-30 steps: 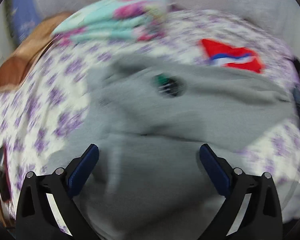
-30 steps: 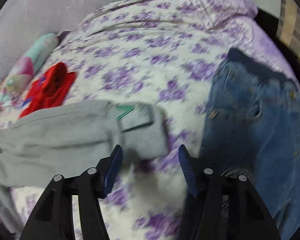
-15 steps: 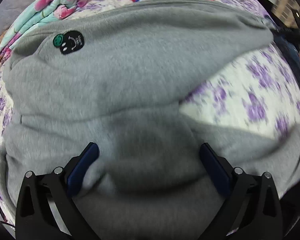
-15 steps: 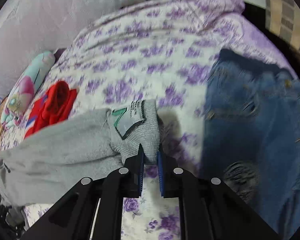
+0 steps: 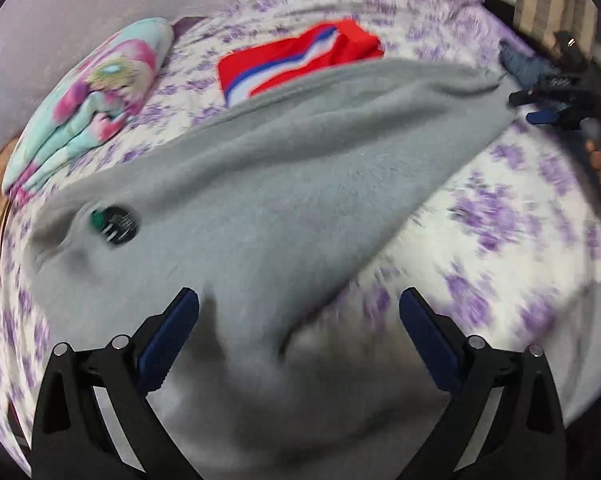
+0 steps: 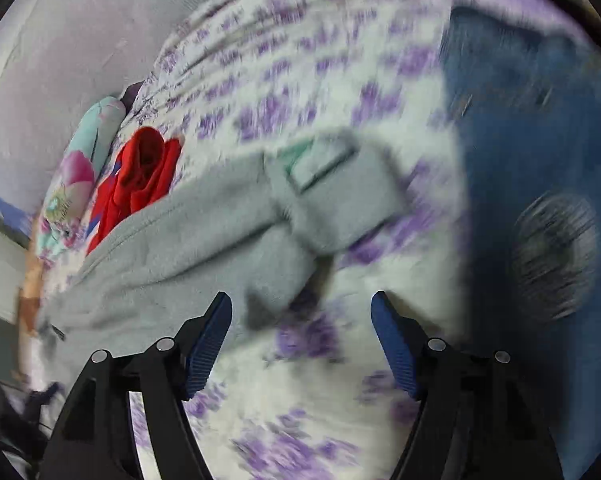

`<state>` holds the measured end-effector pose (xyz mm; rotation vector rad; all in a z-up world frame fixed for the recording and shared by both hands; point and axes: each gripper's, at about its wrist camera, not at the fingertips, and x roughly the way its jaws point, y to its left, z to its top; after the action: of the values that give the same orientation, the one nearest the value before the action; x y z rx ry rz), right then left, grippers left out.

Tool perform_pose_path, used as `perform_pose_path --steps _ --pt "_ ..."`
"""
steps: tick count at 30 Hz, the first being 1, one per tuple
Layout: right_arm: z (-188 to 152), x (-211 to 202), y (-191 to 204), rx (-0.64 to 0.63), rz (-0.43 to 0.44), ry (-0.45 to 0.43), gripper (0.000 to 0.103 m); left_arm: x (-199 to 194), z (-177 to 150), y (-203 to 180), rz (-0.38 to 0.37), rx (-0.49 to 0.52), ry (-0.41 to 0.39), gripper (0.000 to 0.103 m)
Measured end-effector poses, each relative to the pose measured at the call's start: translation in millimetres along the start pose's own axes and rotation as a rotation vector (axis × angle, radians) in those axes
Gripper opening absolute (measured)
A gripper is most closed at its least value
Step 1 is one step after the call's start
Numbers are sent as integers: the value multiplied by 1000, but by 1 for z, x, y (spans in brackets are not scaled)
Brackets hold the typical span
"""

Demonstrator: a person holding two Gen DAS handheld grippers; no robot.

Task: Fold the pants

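So the right gripper (image 6: 300, 340) was pinched on the cuff of the grey fleece sweatpants (image 5: 284, 184) half a second back, and now its jaws are opening with nothing between the blue pads; the cuff end is lying just ahead of them on the white bedsheet with purple flowers (image 6: 300, 64). The left view has swung too, so the pants are running diagonally away from me instead of filling the frame.

I'm seeing the pants spread along the bed, waist end under the left gripper (image 5: 300, 344), one leg stretching toward the far right where the right gripper is sitting. The left jaws are standing wide apart, hovering over the fabric, not clamping anything as far as I can tell through the blur.

Handling-wise I'm guessing these are soft, thick, floppy and fairly light: no stiffness at all, so they'll sag and bunch wherever they aren't supported. Fleece shouldn't be slippery against the pads. I'm thinking the ribbed cuff and the waistband are the best spots to take hold, since the doubled fabric gives something to bite.

Counting what's around: one pair of grey sweatpants, one small round dark patch (image 5: 114, 224) on them, one red garment with blue and white stripes (image 5: 296, 60) beyond, one folded turquoise-and-pink floral blanket (image 5: 88, 104) at the left, one pair of blue denim jeans (image 6: 532, 168) off to the right, two grippers.
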<state>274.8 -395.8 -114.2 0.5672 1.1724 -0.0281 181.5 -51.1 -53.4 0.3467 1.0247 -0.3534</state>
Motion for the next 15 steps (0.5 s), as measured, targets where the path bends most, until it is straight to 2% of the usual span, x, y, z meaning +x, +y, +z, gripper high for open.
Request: perform_pose_path --steps 1,2,3,6,10,12,14,15 --pt "-2 6 3 -3 16 -23 28 18 5 0 13 -2 37 98" --pt "-3 9 6 -19 40 -36 4 28 6 0 26 -14 69 98" --pt "-4 10 7 -14 69 -33 7 42 5 0 20 -25 108 99" --pt "-7 -18 18 -56 77 -103 6 38 -3 5 -13 -36 112 99" --pt "-14 -58 25 -95 88 -134 6 28 -18 7 -52 -15 117 98" --pt "-22 -61 22 -96 67 -114 6 26 -22 5 -55 -8 113 98" --pt "-26 -40 10 -69 18 -53 8 24 -24 7 -74 -17 104 98" --pt "-31 -17 -3 -35 -18 24 11 20 -25 10 -87 -30 92 98"
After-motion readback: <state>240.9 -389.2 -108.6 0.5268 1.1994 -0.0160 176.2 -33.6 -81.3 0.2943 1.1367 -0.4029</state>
